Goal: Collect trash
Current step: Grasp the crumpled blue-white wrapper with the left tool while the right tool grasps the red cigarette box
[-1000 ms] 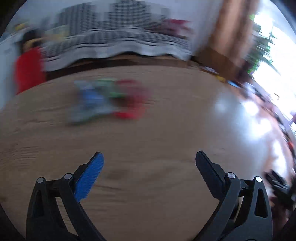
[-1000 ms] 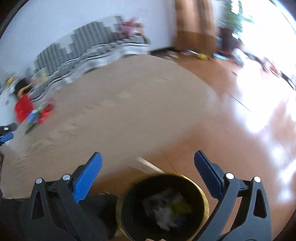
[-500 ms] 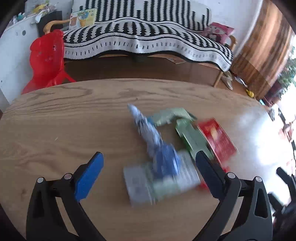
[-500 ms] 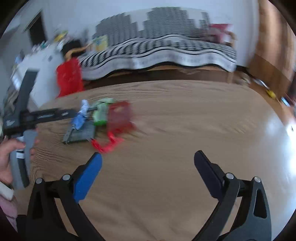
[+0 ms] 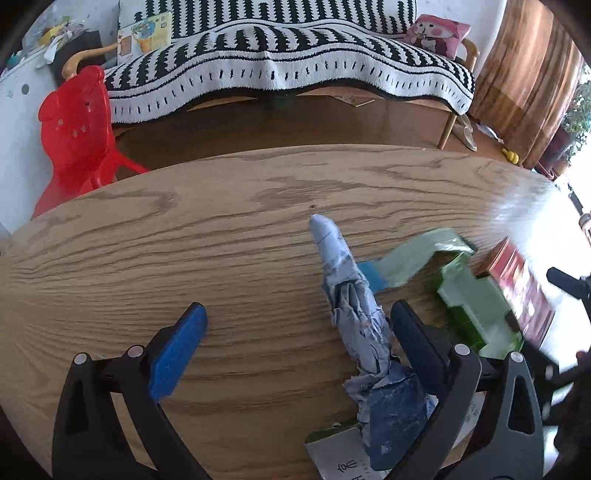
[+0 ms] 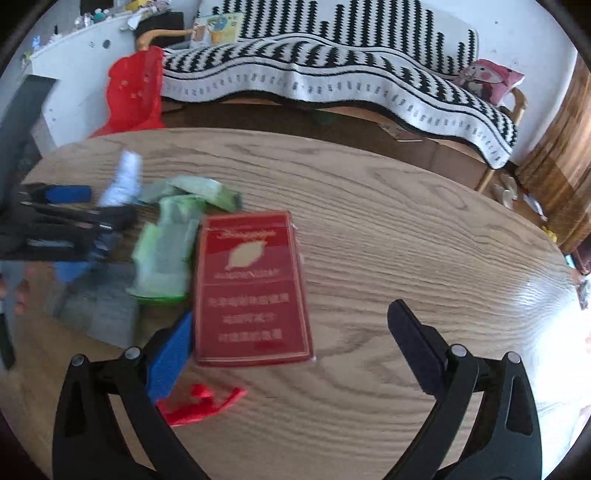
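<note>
A pile of trash lies on the round wooden table [image 5: 184,240]. A crumpled blue-white wrapper [image 5: 351,302] lies between the jaws of my open left gripper [image 5: 295,328], close to the right finger. Under it lies a grey printed packet [image 5: 343,458]. A green carton [image 5: 476,306] and a red box [image 5: 524,291] lie to its right. In the right wrist view the red box [image 6: 251,288] lies flat between the jaws of my open right gripper [image 6: 291,332], against the left finger. A red scrap [image 6: 199,404] lies below it. The green carton [image 6: 166,251] and the left gripper [image 6: 66,221] are at the left.
A black-and-white striped sofa [image 5: 288,59] stands beyond the table, with a pink cushion [image 5: 439,33] on it. A red plastic chair [image 5: 77,136] stands at the left. A white cabinet [image 6: 74,62] is behind it. Brown curtains [image 5: 528,74] hang at the right.
Both grippers have moved down and in onto the trash pile. The left one now straddles the blue-white wrapper; the right one now straddles the red box. Both stay open.
</note>
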`<state>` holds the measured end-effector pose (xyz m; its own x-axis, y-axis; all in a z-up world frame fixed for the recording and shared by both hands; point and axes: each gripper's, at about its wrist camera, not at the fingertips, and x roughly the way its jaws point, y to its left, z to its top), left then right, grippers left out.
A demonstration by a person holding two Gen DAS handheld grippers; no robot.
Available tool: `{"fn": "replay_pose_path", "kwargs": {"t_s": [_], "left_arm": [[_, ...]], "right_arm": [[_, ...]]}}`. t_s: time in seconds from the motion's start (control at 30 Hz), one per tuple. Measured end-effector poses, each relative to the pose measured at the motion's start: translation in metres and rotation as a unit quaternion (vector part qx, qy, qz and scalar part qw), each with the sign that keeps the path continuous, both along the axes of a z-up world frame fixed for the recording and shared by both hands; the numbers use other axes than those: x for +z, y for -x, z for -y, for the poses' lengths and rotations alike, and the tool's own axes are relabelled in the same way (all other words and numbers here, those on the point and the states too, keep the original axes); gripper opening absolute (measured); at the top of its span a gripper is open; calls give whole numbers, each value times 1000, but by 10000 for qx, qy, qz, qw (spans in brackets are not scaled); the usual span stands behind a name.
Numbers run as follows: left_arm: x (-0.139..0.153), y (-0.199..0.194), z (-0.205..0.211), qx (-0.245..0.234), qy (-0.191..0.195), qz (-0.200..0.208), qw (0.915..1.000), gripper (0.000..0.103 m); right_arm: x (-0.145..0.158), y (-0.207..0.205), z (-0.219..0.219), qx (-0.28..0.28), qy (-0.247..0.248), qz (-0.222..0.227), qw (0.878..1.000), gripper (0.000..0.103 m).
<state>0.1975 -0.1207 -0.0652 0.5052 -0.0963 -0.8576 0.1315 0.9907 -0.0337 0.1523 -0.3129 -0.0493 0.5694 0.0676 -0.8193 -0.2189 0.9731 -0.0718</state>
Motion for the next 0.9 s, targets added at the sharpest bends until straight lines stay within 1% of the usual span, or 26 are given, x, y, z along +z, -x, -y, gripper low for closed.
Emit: {"fn": "replay_pose_path", "kwargs": {"t_s": [0.07,0.13,0.23,0.33,0.57,0.6,0.63,0.67,0.7,0.77,0.8,0.83,0.87,0.9], "left_arm": [[0,-1,-10,-4,-39,-32,10000,97],[-1,-1,-15,24,-71,16,10000,97],[-3,3,-11,-50,-240,152,9996,97],[-4,11,-11,-26,-183,425,9989,97],[-1,12,-14,-38,-153,385,9991,97],[-1,13,-14,-24,-147,352,9993,94],[2,14,-14,-37,-129,327,9994,89],[6,16,-13,-73,-78,350,9993,70],[8,15,-13,-72,-16,338,9994,59],[11,15,-14,4,322,273,9991,57],[11,15,-14,39,420,274,9987,52],[12,15,-13,93,395,300,9987,41],[12,16,-13,120,391,303,9987,26],[13,17,-15,153,464,309,9983,24]], "right_arm": [[-5,-1,8,-51,-113,42,9999,96],[-9,-2,16,-117,-444,-12,9989,98],[-8,-1,23,-160,-453,-8,9988,98],[-8,-2,24,-160,-461,-10,9988,98],[-8,-2,23,-159,-454,-8,9988,98],[-8,-1,23,-159,-454,-7,9988,98],[-8,-1,23,-158,-453,-8,9988,98],[-8,-2,24,-159,-452,-7,9989,98],[-8,-1,23,-160,-448,-6,9989,98],[-8,-2,24,-233,-454,6,9987,98],[-8,-4,24,-289,-474,15,9985,97],[-7,-3,26,-299,-613,67,9976,87],[-5,-1,25,-227,-749,145,9968,63],[-4,0,23,-195,-768,207,9966,56]]}}
